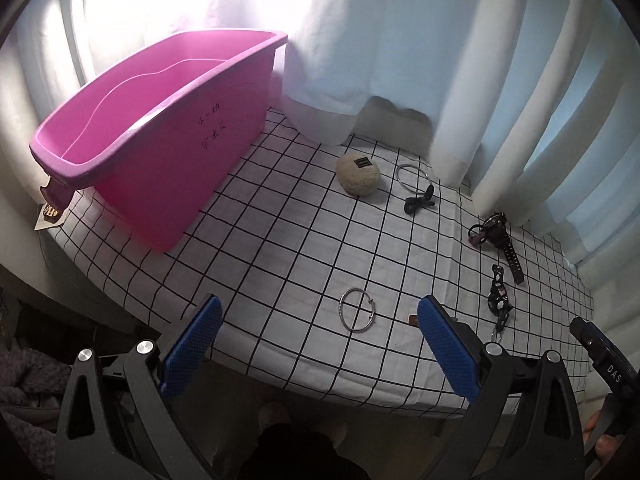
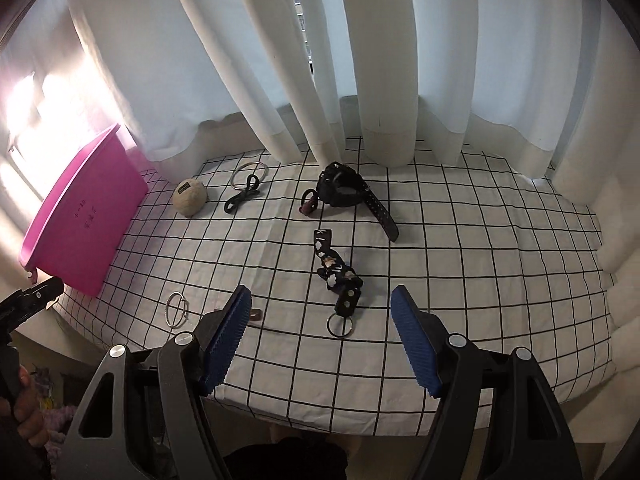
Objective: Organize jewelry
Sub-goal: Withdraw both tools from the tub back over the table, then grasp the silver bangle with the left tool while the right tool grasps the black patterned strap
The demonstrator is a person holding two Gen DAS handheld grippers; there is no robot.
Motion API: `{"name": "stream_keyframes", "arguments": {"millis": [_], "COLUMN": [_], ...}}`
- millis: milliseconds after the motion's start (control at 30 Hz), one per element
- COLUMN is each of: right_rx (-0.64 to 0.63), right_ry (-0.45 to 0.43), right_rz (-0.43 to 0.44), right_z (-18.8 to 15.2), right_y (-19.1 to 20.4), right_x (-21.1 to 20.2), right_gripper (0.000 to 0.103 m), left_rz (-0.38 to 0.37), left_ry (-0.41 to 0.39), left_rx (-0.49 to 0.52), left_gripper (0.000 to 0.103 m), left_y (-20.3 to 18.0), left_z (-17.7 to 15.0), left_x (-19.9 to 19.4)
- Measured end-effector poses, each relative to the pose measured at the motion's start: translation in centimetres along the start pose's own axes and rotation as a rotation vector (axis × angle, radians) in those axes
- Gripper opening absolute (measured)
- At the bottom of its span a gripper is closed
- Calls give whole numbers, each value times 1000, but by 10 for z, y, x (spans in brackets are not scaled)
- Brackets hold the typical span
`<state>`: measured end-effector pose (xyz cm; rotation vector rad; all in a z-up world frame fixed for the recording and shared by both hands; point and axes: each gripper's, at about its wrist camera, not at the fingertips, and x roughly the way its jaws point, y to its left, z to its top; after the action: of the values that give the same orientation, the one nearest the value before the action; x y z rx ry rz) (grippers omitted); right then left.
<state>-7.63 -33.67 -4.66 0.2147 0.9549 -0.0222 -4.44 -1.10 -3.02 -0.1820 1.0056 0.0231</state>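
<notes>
Jewelry lies spread on a checked white cloth (image 1: 280, 240). A silver bangle (image 1: 357, 311) rests near the front edge, just ahead of my open left gripper (image 1: 320, 304), whose blue pads (image 1: 192, 344) are empty. My right gripper (image 2: 322, 292) is open too, hovering over a patterned strap keychain (image 2: 336, 272) with a metal ring (image 2: 340, 326). Farther back lie a black watch (image 2: 344, 192), a small purple ring (image 2: 308, 204), a silver hoop (image 2: 248, 174) with a black cord (image 2: 240, 198), and a beige fuzzy pouch (image 2: 191, 196). An empty pink bin (image 1: 160, 120) stands at the left.
White curtains (image 2: 380, 60) hang down onto the back of the cloth. A small brownish piece (image 2: 256, 314) lies beside the right gripper's left finger. The cloth's front edge (image 1: 320, 392) drops off below both grippers. A card (image 1: 50, 216) lies under the bin's corner.
</notes>
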Motion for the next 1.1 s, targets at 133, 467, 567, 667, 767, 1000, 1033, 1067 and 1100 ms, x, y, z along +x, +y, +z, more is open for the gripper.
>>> {"name": "stream_keyframes", "arguments": {"millis": [133,467,567,667,767,1000,1033,1067,1100], "right_rx": [26,37,17,-19,-36,-99,-104,-106,-108], "right_ry": [-18,5,-5,-9,-6,-31,-32,-34,-36], "right_rz": [-65,-71,-44,-18,18,74,77,81,88], "right_z": [-17,-40,-36,-32,-28,-27,-27,-26,-26], "right_y": [-4,-6,-9,-14,-21,-26,-26,-26,-26], "right_x": [-1,23,32,46,61,91,94,98,102], "right_gripper": [69,69,69,69,69,69,69,69,69], "left_rz": [-20,-39,-20,1,22,52,55,51,49], "left_ry": [44,105,110,97,76,31,30,24,12], "left_rx": [58,79,71,33,-13,-70,-72,-73,-71], "left_gripper": [96,96,96,96,96,96,96,96,96], "left_y": [-6,-14,-18,-20,-22,-29,-30,-31,-32], "left_z": [-6,-29,-36,-43,-49,-61,-62,-62,-63], "left_x": [22,66,77,86,97,114,115,115,116]}}
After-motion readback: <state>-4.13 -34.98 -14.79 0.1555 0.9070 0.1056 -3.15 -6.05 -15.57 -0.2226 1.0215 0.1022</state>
